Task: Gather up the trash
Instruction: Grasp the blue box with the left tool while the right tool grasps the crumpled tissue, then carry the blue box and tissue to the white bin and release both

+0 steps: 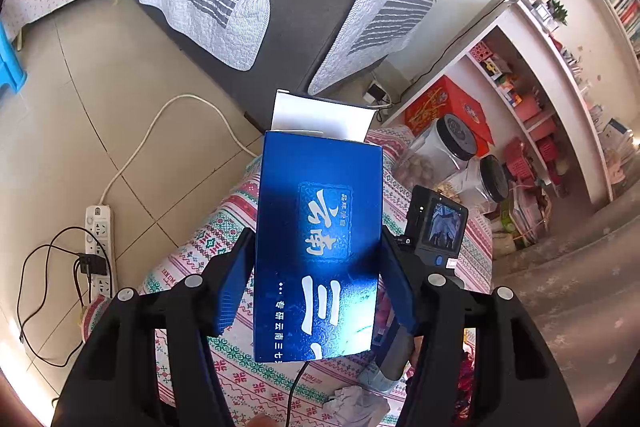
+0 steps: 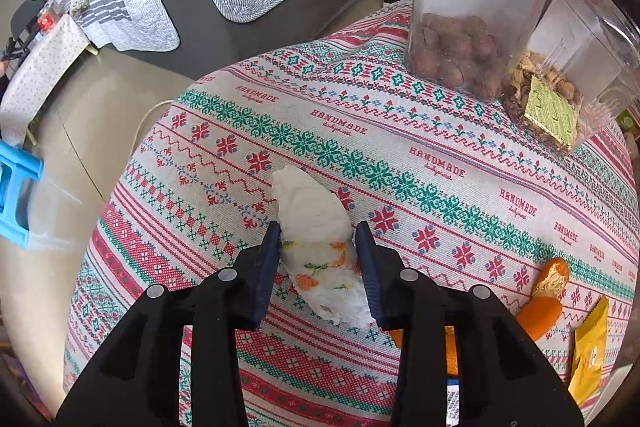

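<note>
the left tool [image 1: 318, 263] clamps a blue carton [image 1: 318, 247] mid-frame, raised over the bench [image 1: 224, 227]; it looks light, stiff, crushable. the right tool [image 2: 318, 247] pinches a soft crumpled tissue [image 2: 316, 227] at frame centre, apparently lifted. orange peel [image 2: 548, 299] and a yellow packet [image 2: 588, 351] lie lower right, jars [image 2: 468, 7] upper right.

Glossy cardboard box [image 1: 318, 247] (blue foil sheen), crumpled paper tissue [image 2: 320, 247], woven tablecloth [image 2: 400, 163]
</note>
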